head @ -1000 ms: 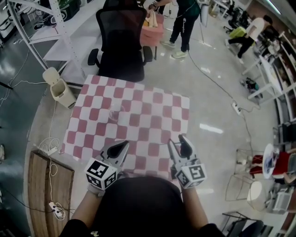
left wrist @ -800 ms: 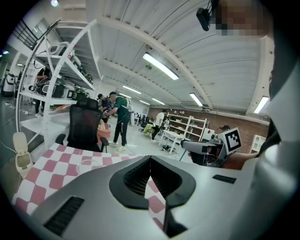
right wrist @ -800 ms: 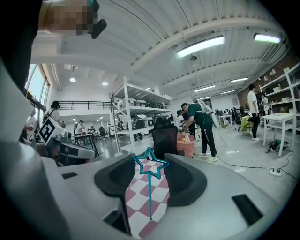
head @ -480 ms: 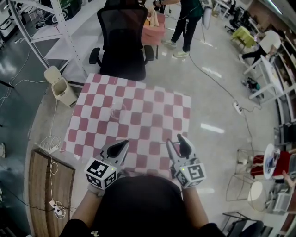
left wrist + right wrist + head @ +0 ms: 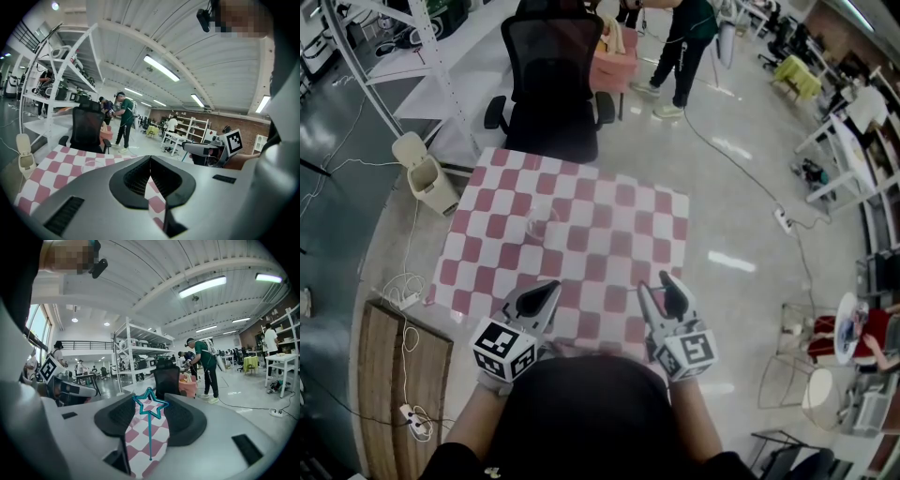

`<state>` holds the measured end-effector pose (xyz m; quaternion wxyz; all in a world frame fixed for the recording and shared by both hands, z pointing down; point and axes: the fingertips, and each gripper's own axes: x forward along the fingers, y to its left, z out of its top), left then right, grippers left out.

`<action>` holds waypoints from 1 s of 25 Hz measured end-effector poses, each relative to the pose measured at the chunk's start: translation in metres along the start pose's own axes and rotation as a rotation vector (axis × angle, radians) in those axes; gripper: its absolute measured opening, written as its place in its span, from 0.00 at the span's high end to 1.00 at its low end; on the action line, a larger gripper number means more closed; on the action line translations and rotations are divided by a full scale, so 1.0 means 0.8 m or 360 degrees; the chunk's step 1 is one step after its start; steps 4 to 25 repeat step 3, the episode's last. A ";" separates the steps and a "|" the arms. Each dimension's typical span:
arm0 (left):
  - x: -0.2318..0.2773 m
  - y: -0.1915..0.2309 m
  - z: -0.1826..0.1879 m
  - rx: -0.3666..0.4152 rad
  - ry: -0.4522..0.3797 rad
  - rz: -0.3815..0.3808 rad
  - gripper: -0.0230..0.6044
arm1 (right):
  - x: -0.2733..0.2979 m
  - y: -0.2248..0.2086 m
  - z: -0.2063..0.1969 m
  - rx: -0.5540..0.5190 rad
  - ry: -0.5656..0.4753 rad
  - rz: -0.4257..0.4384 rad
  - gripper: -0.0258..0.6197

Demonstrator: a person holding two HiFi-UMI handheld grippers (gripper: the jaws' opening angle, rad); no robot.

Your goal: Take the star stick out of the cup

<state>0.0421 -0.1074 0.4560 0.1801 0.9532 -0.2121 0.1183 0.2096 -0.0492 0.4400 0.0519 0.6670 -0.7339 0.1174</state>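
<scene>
Apparently the stick (image 5: 150, 427) is already out of the cup. Over the near edge of the bench (image 5: 619, 230) our right gripper (image 5: 662, 289) holds it. In the right gripper view the teal star sits pinched between the two fingers, near their tips. The thin shaft hangs down from the star in the gap between them. These fingers stand fairly wide, because the star itself is wide. Our left gripper (image 5: 546, 292), beside it over the same edge, has its fingers closed tip to tip on nothing.

We judge the step in hand to be carrying the stick clear and setting it down. To do it well we should hold an even, light squeeze, since only the star's points seem to bear on the fingers and the stick could twist or slip out. We should also hold the gripper level, move slowly, and bring the shaft's end down to the bench before letting go.

Farther off, the clear cup (image 5: 541, 225) stands toward the far left part of the bench, well apart from both grippers. We cannot tell whether anything is in it. Beyond the far edge stands a black chair (image 5: 551, 89).
</scene>
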 end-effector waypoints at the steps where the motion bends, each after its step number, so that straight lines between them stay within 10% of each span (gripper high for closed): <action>1: 0.000 0.001 0.001 0.0000 -0.0004 0.0003 0.90 | 0.000 0.001 0.000 -0.0002 -0.0003 0.0001 0.64; 25: -0.001 0.003 0.004 0.0003 -0.0014 0.0008 0.90 | 0.000 0.002 0.000 -0.0004 -0.0008 0.0001 0.64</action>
